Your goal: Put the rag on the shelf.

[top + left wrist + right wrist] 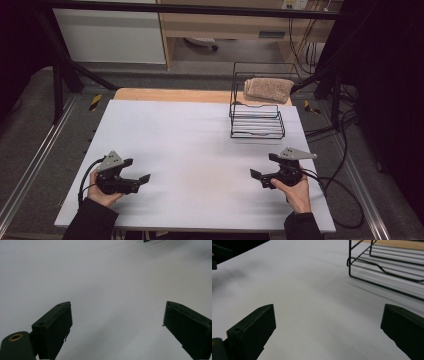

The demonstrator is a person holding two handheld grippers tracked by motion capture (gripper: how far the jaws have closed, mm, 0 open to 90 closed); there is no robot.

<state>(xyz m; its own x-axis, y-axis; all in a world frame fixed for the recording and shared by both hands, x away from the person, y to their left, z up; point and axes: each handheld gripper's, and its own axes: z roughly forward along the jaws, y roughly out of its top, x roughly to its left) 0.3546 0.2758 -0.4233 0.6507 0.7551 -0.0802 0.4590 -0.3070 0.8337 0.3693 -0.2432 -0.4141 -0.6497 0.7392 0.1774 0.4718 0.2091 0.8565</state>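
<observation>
- The left gripper (pixel 139 171) is held wide open, empty, above the white table (pixel 200 150).
- The right gripper (pixel 262 166) is likewise spread wide, empty, near the black wire rack (pixel 257 121) with the folded beige towel (pixel 268 89).

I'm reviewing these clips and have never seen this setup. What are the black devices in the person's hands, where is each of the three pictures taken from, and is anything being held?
A person sits at a white table and holds a handheld two-jaw tool in each hand: the left gripper and the right gripper. The high view looks down from above. The other two pictures come from small cameras riding on the grippers, looking along their black jaws. Both sets of jaws stand wide apart with only bare tabletop between them, so nothing is held. At the table's far right stands a black wire rack, with a folded tan towel on its rear part.
</observation>
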